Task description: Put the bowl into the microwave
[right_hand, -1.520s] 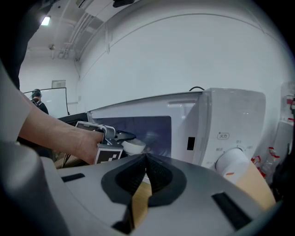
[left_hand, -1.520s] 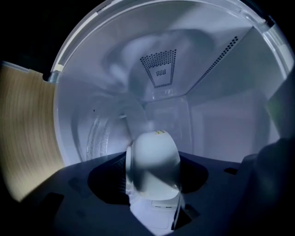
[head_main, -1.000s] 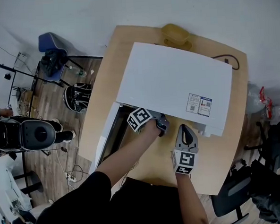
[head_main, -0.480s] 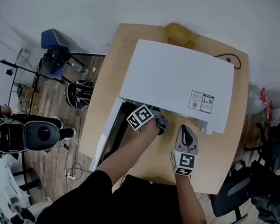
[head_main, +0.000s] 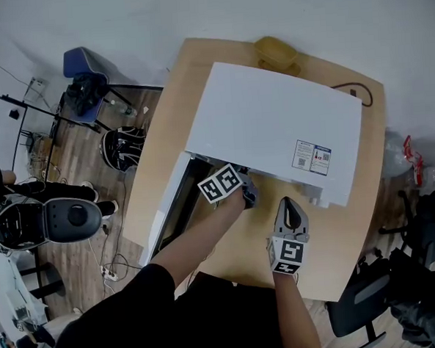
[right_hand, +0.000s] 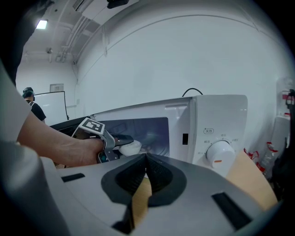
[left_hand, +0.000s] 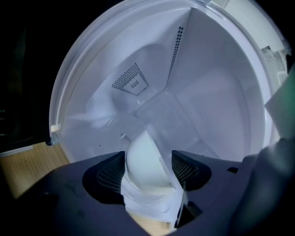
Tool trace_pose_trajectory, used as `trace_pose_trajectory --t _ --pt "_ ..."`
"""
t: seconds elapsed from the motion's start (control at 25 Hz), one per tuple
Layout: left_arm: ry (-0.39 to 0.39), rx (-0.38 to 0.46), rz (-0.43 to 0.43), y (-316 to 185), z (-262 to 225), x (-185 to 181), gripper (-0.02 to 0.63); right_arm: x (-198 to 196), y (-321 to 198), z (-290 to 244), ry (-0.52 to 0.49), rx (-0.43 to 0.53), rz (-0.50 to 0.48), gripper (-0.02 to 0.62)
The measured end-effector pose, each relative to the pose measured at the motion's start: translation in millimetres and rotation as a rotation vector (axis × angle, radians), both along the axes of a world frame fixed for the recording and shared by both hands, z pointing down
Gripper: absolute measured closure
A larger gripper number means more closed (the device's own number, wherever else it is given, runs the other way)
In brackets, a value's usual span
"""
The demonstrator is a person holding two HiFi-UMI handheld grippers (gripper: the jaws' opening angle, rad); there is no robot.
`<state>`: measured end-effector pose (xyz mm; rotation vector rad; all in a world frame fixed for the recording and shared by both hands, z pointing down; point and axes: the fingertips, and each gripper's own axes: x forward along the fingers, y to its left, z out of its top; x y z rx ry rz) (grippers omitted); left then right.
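The left gripper [left_hand: 148, 156] is clamped on a small white rounded bowl [left_hand: 144, 169], its two dark jaws pressing the bowl from either side. The bowl sits at the mouth of the white box-shaped microwave [head_main: 273, 122], which stands on a light wooden table [head_main: 349, 251]. The microwave's hinged door [head_main: 166, 206] is swung wide to the left. The left gripper view looks past the bowl straight into the pale cavity, where the cavity floor [left_hand: 177, 120] lies bare. From the right gripper view the bowl appears to hang just at the opening, not yet resting on anything. The right gripper [right_hand: 146, 162] waits in front of the control panel with its jaws pressed together on nothing.

The step in hand looks like the carry-in and set-down. To do it well, I would hold the rim level (any tilt matters if there is something inside, which no view shows). I would move the bowl straight in along the middle of the opening, clear of the upper edge and the side walls. It should be lowered until its base sits flat near the centre of the floor, and only then should the jaws spread. The gripper should draw back along the same line without brushing the bowl, and the right gripper should stay away from the door's swing
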<state>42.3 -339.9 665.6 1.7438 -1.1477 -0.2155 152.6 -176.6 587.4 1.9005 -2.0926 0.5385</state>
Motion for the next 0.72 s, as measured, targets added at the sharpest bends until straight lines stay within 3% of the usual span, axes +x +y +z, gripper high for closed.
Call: trace_pose_trajectory --t 0.24,0.72 --pt "-0.088 0.045 0.026 -3 1 -5 0.310 1 3 3 -0.035 -0.017 0.012 0.535" --pt "-0.252 0.148 0.108 -3 4 -1 0.275 -30 12 4 -0.052 -0.027 -0.073 0.535"
